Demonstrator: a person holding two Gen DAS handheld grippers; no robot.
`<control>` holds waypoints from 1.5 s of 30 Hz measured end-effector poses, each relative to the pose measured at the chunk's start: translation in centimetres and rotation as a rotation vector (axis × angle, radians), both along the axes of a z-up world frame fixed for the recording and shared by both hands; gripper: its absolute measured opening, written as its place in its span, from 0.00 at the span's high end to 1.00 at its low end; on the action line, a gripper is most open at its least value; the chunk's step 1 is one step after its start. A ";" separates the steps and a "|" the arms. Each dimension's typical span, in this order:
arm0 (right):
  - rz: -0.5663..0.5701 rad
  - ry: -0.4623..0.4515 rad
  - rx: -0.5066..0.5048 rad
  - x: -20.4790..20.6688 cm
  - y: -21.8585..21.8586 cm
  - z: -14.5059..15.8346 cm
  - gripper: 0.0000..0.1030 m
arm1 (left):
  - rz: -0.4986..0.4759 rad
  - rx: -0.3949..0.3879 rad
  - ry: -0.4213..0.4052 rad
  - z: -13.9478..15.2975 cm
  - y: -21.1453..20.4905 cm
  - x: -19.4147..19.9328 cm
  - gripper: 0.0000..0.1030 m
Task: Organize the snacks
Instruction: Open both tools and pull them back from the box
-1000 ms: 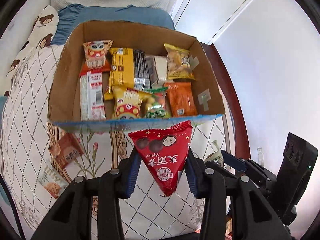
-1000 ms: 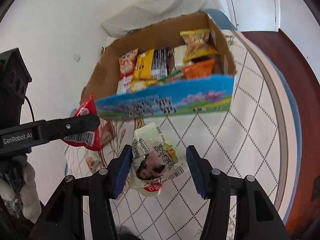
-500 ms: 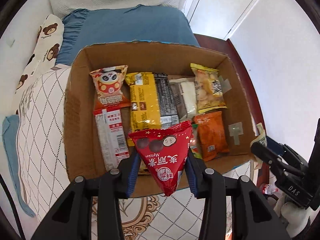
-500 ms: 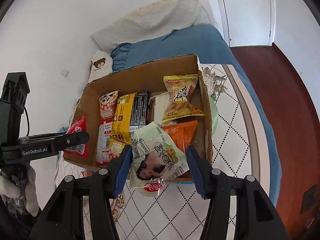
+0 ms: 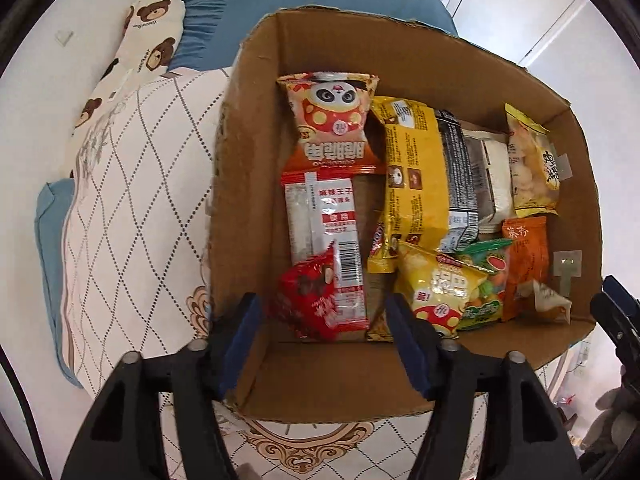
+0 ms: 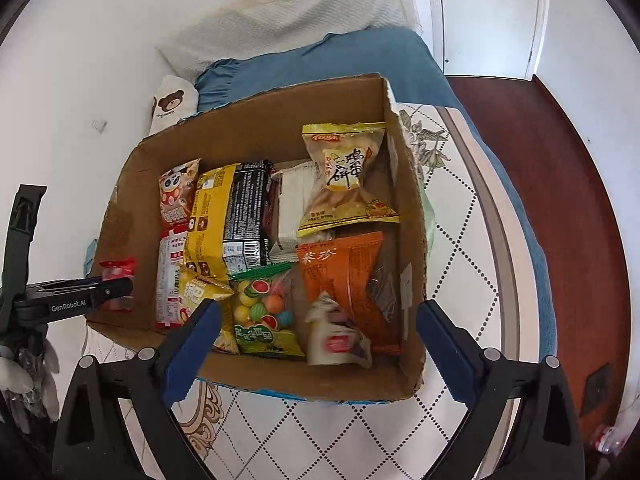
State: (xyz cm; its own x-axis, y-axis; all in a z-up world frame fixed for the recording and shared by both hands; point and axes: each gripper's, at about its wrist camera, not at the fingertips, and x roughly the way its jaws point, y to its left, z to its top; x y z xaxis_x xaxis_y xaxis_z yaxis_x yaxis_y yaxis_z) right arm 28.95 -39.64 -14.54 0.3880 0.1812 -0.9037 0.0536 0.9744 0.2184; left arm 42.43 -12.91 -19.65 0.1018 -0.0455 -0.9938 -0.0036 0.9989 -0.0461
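An open cardboard box (image 5: 248, 208) (image 6: 132, 208) of snack packs stands on the bed. My left gripper (image 5: 324, 344) hangs over its near left part with its jaws opening. A blurred red triangular pack (image 5: 308, 300) lies loose between the pads, on the snacks below. My right gripper (image 6: 318, 352) is over the box's near right part, its jaws also opening wide. Below them a blurred white pack (image 6: 340, 340) (image 5: 540, 300) rests free by an orange pack (image 6: 344, 272). From the right wrist view the left gripper (image 6: 80, 300) shows side-on beside the red pack (image 6: 118, 276).
Inside the box lie a panda pack (image 5: 332, 120), a yellow pack (image 5: 412, 184), a black pack (image 6: 248, 208) and a candy bag (image 6: 264, 312). Around it are the quilted cover (image 5: 132, 208), a blue pillow (image 6: 320, 64), a bear-print pillow (image 5: 140, 32) and dark red floor (image 6: 560, 200).
Both grippers moved in over the box. Each held a pack a second ago; now both have opened, and the red and white packs have dropped into the box.
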 end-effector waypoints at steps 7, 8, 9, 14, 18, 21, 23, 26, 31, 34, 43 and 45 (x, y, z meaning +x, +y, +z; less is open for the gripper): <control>-0.011 0.002 -0.068 -0.1 0.8 0.5 0.03 | -0.012 0.010 -0.055 0.9 -1.4 -1.1 0.18; -0.009 0.002 -0.069 -0.1 0.9 0.5 0.03 | -0.005 0.005 -0.061 0.9 -1.3 -1.3 0.18; -0.007 0.003 -0.073 -0.3 1.1 0.5 0.03 | 0.002 -0.001 -0.070 1.0 -1.3 -1.6 0.18; 0.005 0.002 -0.085 -0.9 1.9 0.6 0.03 | 0.031 -0.008 -0.120 1.6 -1.4 -3.3 0.18; 0.019 -0.022 -0.110 -1.6 2.8 1.2 0.03 | 0.034 0.001 -0.173 2.9 -1.8 -5.0 0.18; 0.023 -0.050 -0.119 -2.5 3.2 2.0 0.03 | 0.037 -0.001 -0.217 3.9 -2.2 -6.4 0.18; 0.023 -0.072 -0.123 -3.3 3.4 2.6 0.03 | 0.033 -0.001 -0.252 4.7 -2.5 -7.5 0.18; 0.020 -0.105 -0.134 -4.7 3.5 3.6 0.03 | 0.020 0.012 -0.308 6.3 -3.0 -9.0 0.18; 0.019 -0.165 -0.159 -7.1 3.6 5.6 0.03 | 0.009 0.007 -0.387 9.1 -3.9 -11.6 0.18; 0.013 -0.204 -0.161 -8.7 3.5 6.9 0.03 | -0.006 -0.001 -0.432 10.8 -4.5 -13.1 0.18; -0.013 -0.304 -0.168 -12.8 3.2 10.6 0.03 | -0.028 -0.019 -0.525 14.1 -5.9 -16.6 0.18; -0.022 -0.319 -0.160 -13.5 3.0 11.2 0.03 | -0.026 -0.029 -0.532 14.3 -5.9 -17.0 0.18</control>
State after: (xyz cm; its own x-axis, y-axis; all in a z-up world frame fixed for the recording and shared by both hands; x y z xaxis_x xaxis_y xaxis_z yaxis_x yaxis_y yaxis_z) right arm 15.42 -36.65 -3.38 0.6577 0.0352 -0.7525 0.0288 0.9970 0.0719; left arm 25.42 -18.84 -5.34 0.5901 -0.0816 -0.8032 0.0522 0.9967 -0.0629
